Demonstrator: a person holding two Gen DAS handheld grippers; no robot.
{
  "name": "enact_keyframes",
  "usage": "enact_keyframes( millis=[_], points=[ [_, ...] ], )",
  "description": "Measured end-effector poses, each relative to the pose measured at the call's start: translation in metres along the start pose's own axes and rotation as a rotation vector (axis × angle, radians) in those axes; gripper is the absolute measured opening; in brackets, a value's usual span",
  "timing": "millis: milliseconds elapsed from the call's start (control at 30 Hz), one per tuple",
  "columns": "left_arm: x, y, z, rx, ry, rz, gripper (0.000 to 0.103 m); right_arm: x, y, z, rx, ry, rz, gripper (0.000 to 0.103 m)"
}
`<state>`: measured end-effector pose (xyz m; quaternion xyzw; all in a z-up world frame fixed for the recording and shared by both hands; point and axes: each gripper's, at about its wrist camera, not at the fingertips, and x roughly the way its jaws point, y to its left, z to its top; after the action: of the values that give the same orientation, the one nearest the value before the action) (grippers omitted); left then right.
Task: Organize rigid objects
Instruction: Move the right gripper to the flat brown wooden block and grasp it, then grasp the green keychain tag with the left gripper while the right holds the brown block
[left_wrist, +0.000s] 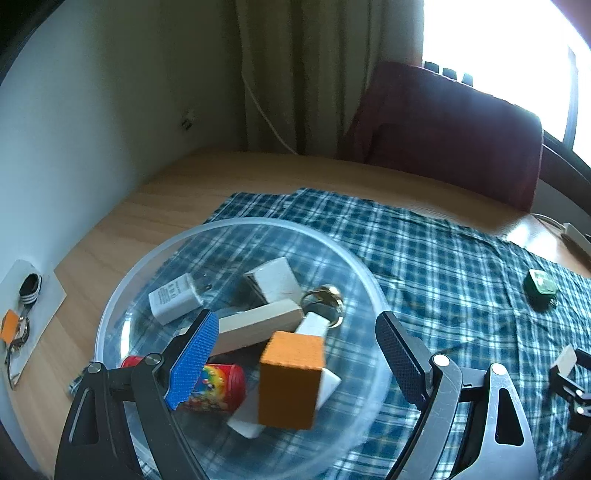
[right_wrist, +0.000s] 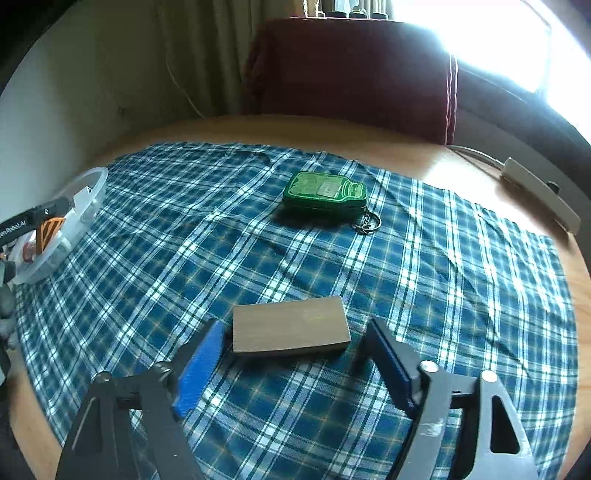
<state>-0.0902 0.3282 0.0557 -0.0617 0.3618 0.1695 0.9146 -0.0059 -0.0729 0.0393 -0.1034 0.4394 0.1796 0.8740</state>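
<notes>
Right gripper (right_wrist: 291, 363): jaws spread wide and holding nothing, lowered to the checked cloth (right_wrist: 461, 280) with the wooden block (right_wrist: 290, 328) lying flat just ahead, between the two fingertips. The block's long axis runs across the gap from finger to finger (a close fit by the look of it, so a grip across the short side would need a turn of the wrist). This is plainly the nearer gripper to the block. Beyond it, well apart on the same cloth: a green bottle-shaped keychain (right_wrist: 325, 194), lying flat, ring toward the right. Far left of that view: the clear bowl (right_wrist: 94, 177). Left gripper (left_wrist: 295, 354): jaws also wide, nothing clamped, poised over the bowl (left_wrist: 236, 225). An orange cube (left_wrist: 290, 380) sits between the fingers, apparently free of both pads; whether it rests on the pile cannot be told. Bowl contents, near to far: a red printed can (left_wrist: 216, 387) on its side, a white wedge-shaped block (left_wrist: 327, 386), a long pale block (left_wrist: 258, 325), a white charger plug (left_wrist: 175, 299), a gold ring (left_wrist: 325, 302), a white box (left_wrist: 275, 278). Remaining to collect, judging by the cloth: block and keychain.
</notes>
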Motion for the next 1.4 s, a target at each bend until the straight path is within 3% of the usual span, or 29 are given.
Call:
enact_keyframes(
  millis=[33,67,167,267,667,967,1200,1400],
  points=[
    [-0.001,-0.003,0.001,0.005,0.0,-0.008,0.088,0.001,0.001,0.0,-0.002,-0.003,0.002,0.075],
    [-0.003,-0.007,0.001,0.011,0.0,-0.015,0.088,0.002,0.001,0.0,-0.027,-0.04,0.111,0.073],
    [-0.005,-0.021,0.004,0.037,0.0,-0.035,0.088,0.0,-0.001,0.0,-0.022,-0.05,0.128,0.064],
    [-0.008,-0.036,0.006,0.061,0.016,-0.077,0.088,-0.003,-0.007,-0.001,-0.005,-0.057,0.148,0.064],
    [-0.003,-0.138,0.012,0.215,0.094,-0.223,0.088,-0.029,-0.055,-0.017,0.111,-0.113,0.126,0.064],
    [0.019,-0.228,0.028,0.266,0.196,-0.354,0.088,-0.026,-0.09,-0.027,0.203,-0.076,0.104,0.064],
    [0.038,-0.282,0.041,0.279,0.246,-0.387,0.088,-0.026,-0.095,-0.029,0.237,-0.081,0.101,0.064],
    [0.047,-0.309,0.048,0.28,0.241,-0.406,0.088,-0.027,-0.096,-0.029,0.24,-0.084,0.109,0.064]
  ],
)
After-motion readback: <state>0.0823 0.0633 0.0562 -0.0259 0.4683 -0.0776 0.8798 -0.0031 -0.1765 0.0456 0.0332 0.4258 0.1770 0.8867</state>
